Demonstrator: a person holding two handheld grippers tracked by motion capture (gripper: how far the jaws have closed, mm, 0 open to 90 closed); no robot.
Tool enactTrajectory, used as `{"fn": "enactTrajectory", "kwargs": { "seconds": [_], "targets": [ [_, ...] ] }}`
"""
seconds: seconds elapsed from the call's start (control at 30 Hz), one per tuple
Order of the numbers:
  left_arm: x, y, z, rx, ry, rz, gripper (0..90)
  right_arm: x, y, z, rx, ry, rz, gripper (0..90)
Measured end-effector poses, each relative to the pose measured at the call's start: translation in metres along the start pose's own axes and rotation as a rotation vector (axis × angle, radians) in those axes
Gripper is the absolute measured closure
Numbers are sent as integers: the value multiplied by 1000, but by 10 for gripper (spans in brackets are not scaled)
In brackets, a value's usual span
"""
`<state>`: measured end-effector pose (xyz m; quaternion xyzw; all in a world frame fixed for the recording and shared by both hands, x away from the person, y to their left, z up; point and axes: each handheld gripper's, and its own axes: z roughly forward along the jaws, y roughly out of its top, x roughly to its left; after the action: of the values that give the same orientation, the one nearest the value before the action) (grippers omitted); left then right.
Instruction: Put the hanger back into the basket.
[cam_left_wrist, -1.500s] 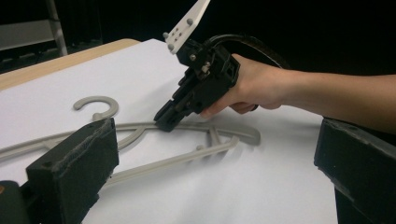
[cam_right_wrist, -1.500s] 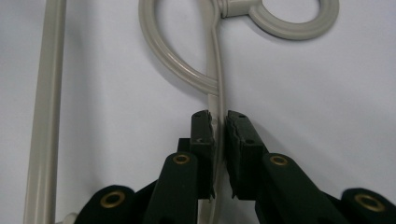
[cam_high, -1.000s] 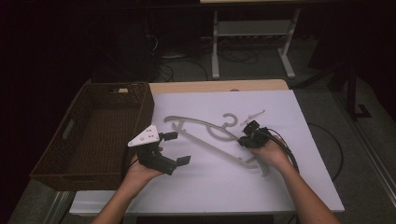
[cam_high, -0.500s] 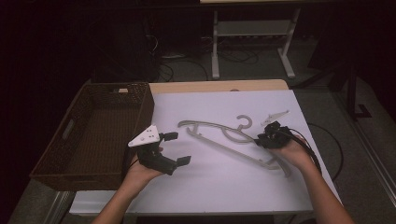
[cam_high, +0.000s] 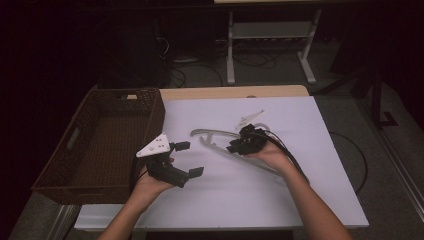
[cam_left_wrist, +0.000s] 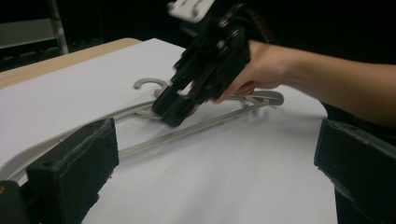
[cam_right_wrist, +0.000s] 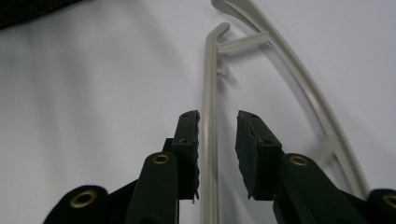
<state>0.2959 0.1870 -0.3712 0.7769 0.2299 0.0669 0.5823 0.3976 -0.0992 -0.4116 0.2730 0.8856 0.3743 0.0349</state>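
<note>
Evidently light and stiff, the plastic hanger (cam_right_wrist: 208, 84) suits its thin bar, which the right tool (cam_right_wrist: 218, 140) loosely straddles, jaws just opened.

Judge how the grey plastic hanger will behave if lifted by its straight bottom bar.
The hanger looks thin and open-framed, so probably light. Gripped off-centre by the right gripper, it would likely tilt. Its smooth narrow bar may slip or twist.

In the high view the right tool (cam_high: 241, 143) and hand (cam_high: 270, 154) cover the hanger's (cam_high: 212, 135) middle, its hook is too small to tell, and the bench (cam_high: 310, 200) front edge is cut off.
</note>
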Motion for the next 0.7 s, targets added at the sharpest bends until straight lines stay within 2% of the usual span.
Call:
{"fn": "enactTrajectory", "kwargs": {
  "seconds": [0.13, 0.23, 0.27, 0.37, 0.4, 0.63, 0.7],
  "targets": [
    [-1, 0, 1, 0, -6, -2, 0, 0, 8, 21, 28, 7, -13, 704],
    [-1, 0, 2, 1, -7, -3, 0, 1, 9, 29, 48, 16, 11, 722],
    [-1, -1, 2, 2, -9, -5, 0, -1, 8, 31, 58, 12, -1, 732],
    [-1, -1, 3, 4, -8, -2, 0, -1, 7, 34, 69, 21, 7, 758],
    [-1, -1, 3, 4, -8, -5, 0, -2, 6, 35, 76, 5, -20, 792],
    [1, 0, 1, -1, -2, -7, 0, 3, 6, 34, 80, 13, -42, 801],
    [0, 1, 0, -4, -1, -3, 0, 13, 5, 34, 86, 36, -102, 801]
  ]
}}
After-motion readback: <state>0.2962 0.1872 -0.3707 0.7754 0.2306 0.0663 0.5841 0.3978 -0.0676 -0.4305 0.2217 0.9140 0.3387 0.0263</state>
